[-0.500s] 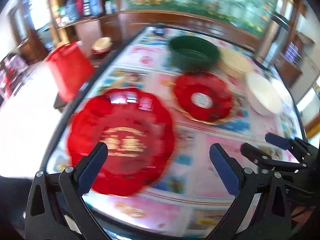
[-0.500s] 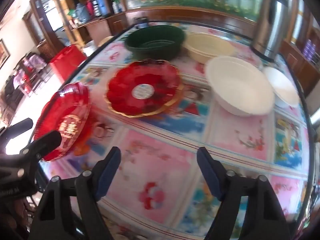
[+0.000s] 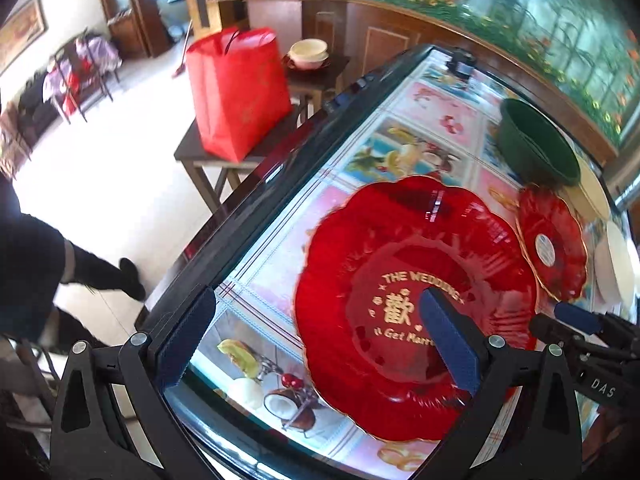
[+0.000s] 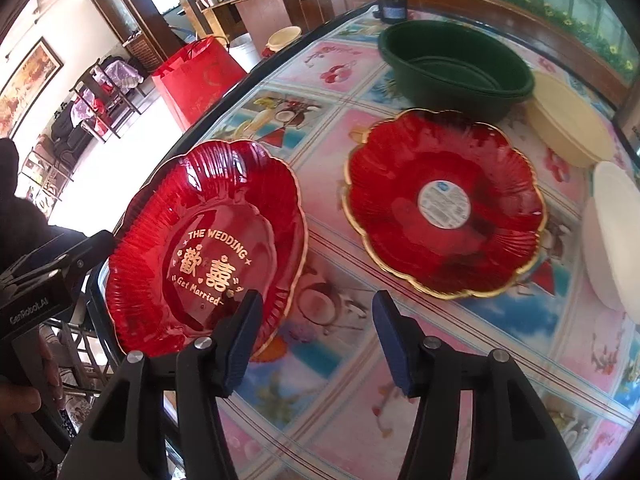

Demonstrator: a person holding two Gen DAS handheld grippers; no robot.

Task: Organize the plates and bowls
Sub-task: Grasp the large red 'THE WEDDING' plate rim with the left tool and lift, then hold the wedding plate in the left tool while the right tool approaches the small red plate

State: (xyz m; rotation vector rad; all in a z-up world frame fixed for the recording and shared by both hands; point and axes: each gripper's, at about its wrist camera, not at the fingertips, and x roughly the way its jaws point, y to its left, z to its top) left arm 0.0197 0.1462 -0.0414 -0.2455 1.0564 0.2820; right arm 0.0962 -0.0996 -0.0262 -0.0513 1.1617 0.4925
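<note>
both grippers' fingers gape empty over the wedding plate.

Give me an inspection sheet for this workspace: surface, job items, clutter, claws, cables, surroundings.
Surface: table under a printed fruit-pattern cover, dark rim.
Job's things: wedding plate at the table's near-left edge; second red plate with a round sticker beside it; green bowl, cream bowl and white bowl behind.
Clutter: small dark object at the far edge.
Claws: left claw open wide above the wedding plate's edge, holding nothing; right claw open, empty, over bare cover.
Cables: nothing seen.
Surroundings: red bag on a side table, stacked bowls on another, wooden cabinets.
</note>
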